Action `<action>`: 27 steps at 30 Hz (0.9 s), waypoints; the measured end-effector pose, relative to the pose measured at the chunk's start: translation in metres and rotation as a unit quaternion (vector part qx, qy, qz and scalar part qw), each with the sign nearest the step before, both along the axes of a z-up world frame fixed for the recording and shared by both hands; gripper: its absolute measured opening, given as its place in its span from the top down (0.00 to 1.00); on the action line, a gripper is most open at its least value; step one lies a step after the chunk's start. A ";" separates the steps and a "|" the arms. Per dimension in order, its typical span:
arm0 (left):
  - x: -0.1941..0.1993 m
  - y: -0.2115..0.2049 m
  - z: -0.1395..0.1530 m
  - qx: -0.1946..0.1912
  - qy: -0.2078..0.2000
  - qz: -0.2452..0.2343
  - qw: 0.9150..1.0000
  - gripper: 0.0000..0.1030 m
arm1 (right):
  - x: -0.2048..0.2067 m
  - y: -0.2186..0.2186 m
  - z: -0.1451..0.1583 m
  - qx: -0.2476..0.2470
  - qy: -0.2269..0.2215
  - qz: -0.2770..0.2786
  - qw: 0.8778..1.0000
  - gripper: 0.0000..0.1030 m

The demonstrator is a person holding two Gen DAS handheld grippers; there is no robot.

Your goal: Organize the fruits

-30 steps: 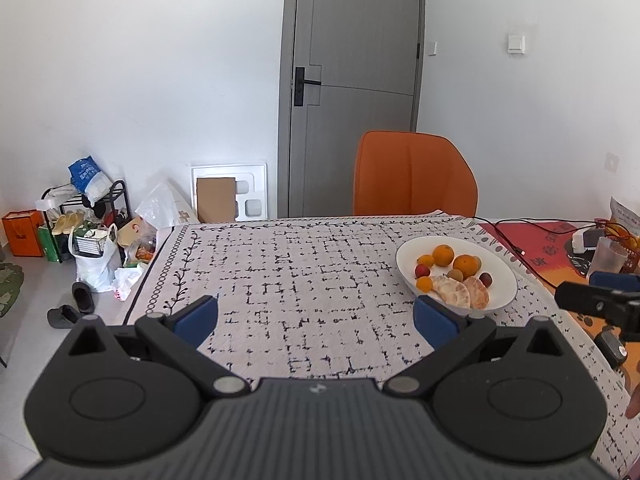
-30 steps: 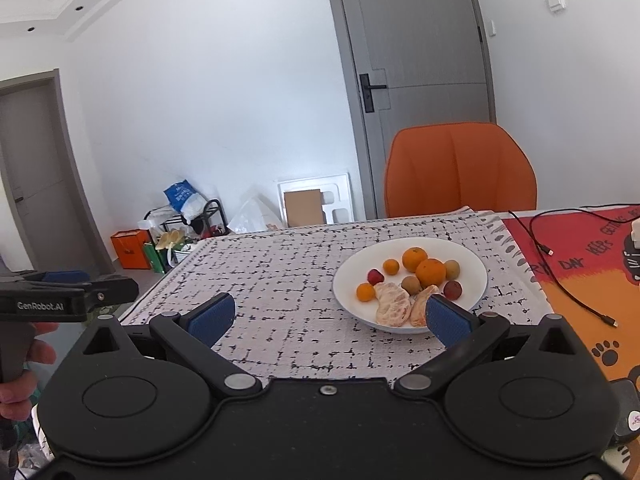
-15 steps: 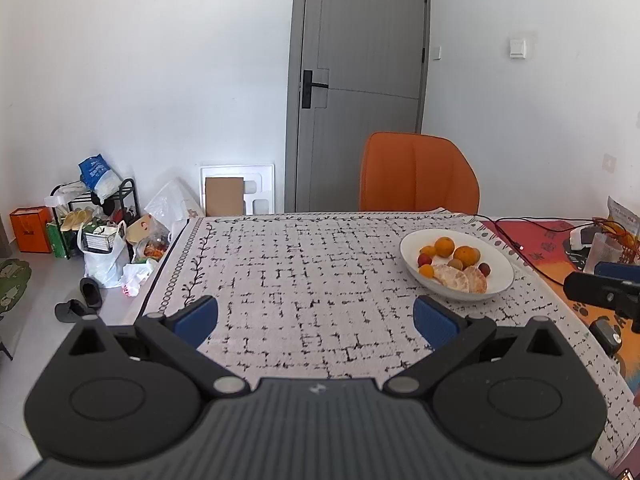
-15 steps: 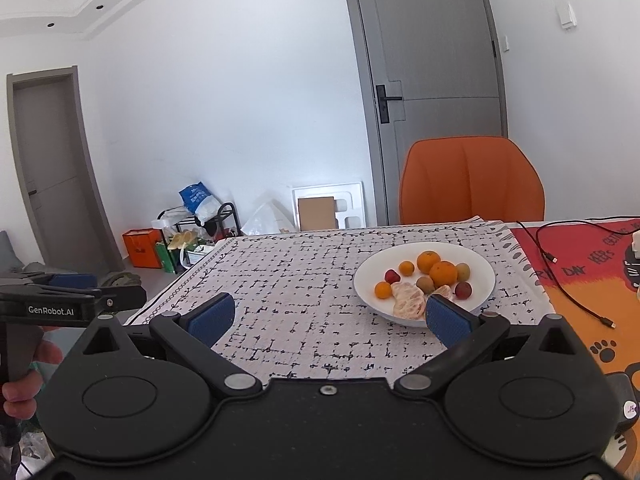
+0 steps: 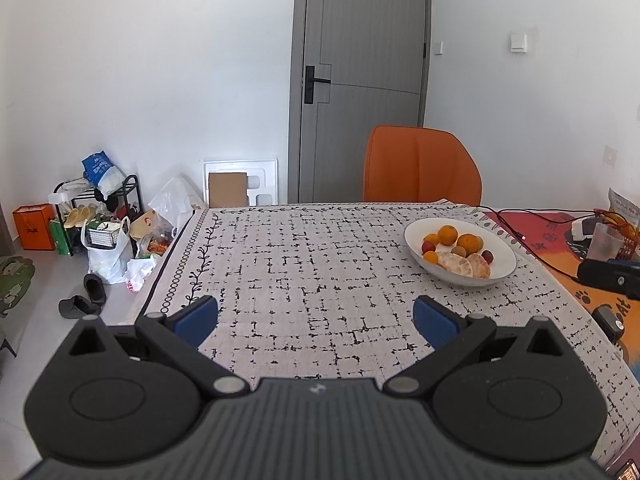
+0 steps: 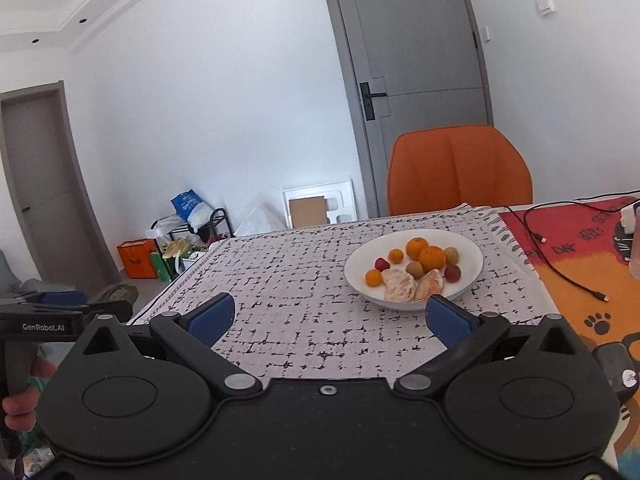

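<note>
A white bowl (image 6: 472, 250) of fruits (image 6: 426, 258) sits on the counter (image 5: 304, 264), in front of the orange chair (image 6: 458, 168). Nothing lies between the bowl and either gripper. The left gripper (image 5: 316, 316) and right gripper (image 6: 328, 316) both hold their fingers wide and empty. A black cable (image 6: 560, 268) trails right of the bowl. Only the right wrist view shows a hand (image 6: 20, 404) gripping the left gripper's handle.

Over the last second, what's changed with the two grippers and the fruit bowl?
Both grippers have drawn back from the white bowl: it now sits farther off in each wrist view, with more tablecloth showing in front. Nothing was gripped or released. The left gripper and right gripper stay wide open and empty, and the oranges, peeled segments and small fruits lie in the bowl as before.
</note>
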State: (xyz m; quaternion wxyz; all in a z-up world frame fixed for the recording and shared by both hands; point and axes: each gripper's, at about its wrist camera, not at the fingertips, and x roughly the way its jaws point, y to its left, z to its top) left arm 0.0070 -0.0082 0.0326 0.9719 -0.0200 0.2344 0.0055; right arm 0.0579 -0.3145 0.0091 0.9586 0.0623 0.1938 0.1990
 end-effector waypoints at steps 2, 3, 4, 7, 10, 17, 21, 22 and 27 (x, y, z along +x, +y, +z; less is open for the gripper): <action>0.000 0.000 -0.001 0.000 0.001 0.000 1.000 0.00 | 0.000 -0.001 -0.001 0.000 0.002 0.001 1.000 0.00; 0.000 0.000 -0.001 0.000 0.002 0.000 1.000 0.00 | 0.000 -0.001 -0.001 -0.001 0.004 0.002 1.000 0.00; 0.001 0.000 -0.001 0.000 0.003 0.001 1.000 0.00 | 0.001 -0.001 -0.002 -0.001 0.005 0.003 1.000 0.00; 0.001 0.000 -0.002 -0.001 0.005 0.002 1.000 0.00 | 0.001 0.002 -0.003 -0.006 0.006 0.008 1.000 0.00; 0.001 0.001 -0.003 0.000 0.006 0.001 1.000 0.00 | 0.000 0.003 -0.004 -0.009 0.006 0.011 1.000 0.00; 0.002 0.000 -0.003 -0.001 0.005 0.001 1.000 0.00 | 0.000 0.007 -0.004 -0.012 0.008 0.014 1.000 0.00; 0.002 0.000 -0.003 -0.001 0.005 0.001 1.000 0.00 | 0.000 0.007 -0.004 -0.011 0.010 0.014 1.000 0.00; 0.002 0.000 -0.003 -0.001 0.005 0.001 1.000 0.00 | 0.000 0.006 -0.004 -0.012 0.010 0.013 1.000 0.00; 0.001 -0.001 -0.003 -0.002 0.006 0.002 1.000 0.00 | 0.000 0.008 -0.004 -0.013 0.011 0.016 1.000 0.00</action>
